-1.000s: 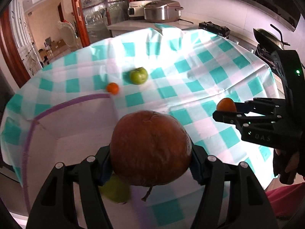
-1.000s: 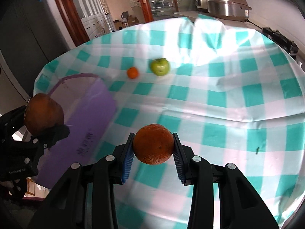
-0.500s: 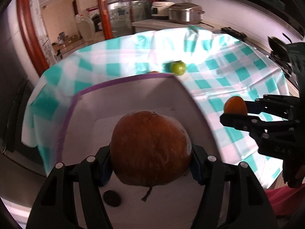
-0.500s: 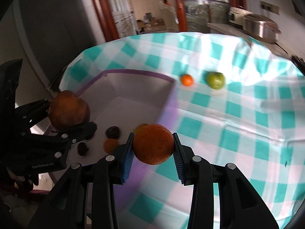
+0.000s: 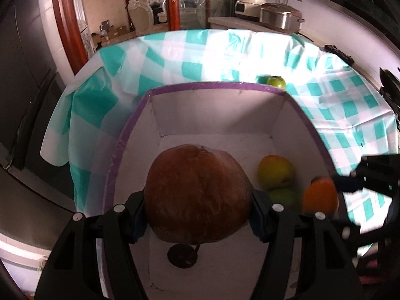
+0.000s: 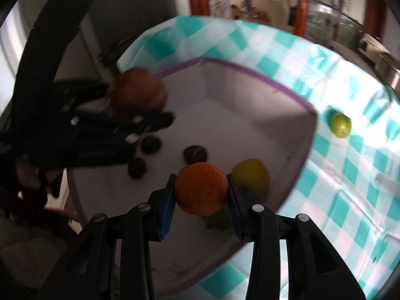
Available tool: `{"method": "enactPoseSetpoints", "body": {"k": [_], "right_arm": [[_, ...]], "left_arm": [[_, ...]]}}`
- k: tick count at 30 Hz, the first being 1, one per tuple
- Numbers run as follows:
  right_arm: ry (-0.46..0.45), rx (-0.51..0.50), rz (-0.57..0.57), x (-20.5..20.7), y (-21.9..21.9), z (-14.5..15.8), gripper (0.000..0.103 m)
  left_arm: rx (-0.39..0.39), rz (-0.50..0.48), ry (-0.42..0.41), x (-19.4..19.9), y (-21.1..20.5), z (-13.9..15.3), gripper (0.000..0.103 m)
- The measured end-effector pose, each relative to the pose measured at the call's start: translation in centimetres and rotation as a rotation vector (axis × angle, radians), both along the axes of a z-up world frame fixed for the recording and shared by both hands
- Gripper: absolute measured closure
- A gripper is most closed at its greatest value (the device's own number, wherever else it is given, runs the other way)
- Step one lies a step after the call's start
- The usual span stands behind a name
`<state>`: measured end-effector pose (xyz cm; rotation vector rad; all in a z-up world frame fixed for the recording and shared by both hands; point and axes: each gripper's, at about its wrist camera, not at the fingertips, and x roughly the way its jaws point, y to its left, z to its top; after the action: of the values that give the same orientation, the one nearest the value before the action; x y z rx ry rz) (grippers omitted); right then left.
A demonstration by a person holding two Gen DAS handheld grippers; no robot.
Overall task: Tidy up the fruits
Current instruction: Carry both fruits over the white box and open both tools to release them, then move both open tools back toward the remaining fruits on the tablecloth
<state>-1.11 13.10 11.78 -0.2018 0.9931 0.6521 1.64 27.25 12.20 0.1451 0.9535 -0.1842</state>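
My left gripper (image 5: 198,200) is shut on a large brown round fruit (image 5: 197,192) and holds it over the white box with a purple rim (image 5: 215,85). My right gripper (image 6: 201,195) is shut on an orange (image 6: 201,188) and holds it over the same box (image 6: 250,72). In the box lie a yellow fruit (image 5: 275,171), a green fruit (image 5: 283,197) and small dark fruits (image 6: 195,153). A green apple (image 6: 340,125) sits on the checked cloth beyond the box, also in the left wrist view (image 5: 276,82).
The table wears a teal-and-white checked cloth (image 5: 225,55) that hangs over its left edge. A counter with metal cookers (image 5: 280,18) stands behind. A doorway with red wooden frames (image 5: 62,20) lies at the back left.
Both grippers have moved left over the box with their fruits still held. The right gripper's orange now hangs inside the box rim. The small orange on the cloth is out of view.
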Motion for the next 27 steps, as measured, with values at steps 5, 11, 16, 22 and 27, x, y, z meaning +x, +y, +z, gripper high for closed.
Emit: {"method": "enactPoseSetpoints", "body": {"k": [5,11,16,22,27], "right_arm": [[0.031,-0.067,0.122,-0.7,2.4,-1.6,0.064],[0.080,-0.108,0.153,-0.5,3.6,-3.4,0.064],[0.096,-0.131,0.157,-0.4,4.1,-4.1,0.064],[0.114,-0.139,0.152,0.1,4.7,-4.8,0.051],[0.106,-0.131,0.161,0.0,5.0,-4.9,0.038]], "left_arm": [[0.014,0.022,0.037,1.0,0.3,-1.3,0.038],[0.009,0.037,0.079,1.8,0.9,-2.2,0.038],[0.000,0.043,0.117,2.4,1.0,-2.8,0.038],[0.007,0.046,0.155,2.6,0.9,-3.5,0.037],[0.006,0.038,0.077,1.8,0.9,-2.5,0.020]]}}
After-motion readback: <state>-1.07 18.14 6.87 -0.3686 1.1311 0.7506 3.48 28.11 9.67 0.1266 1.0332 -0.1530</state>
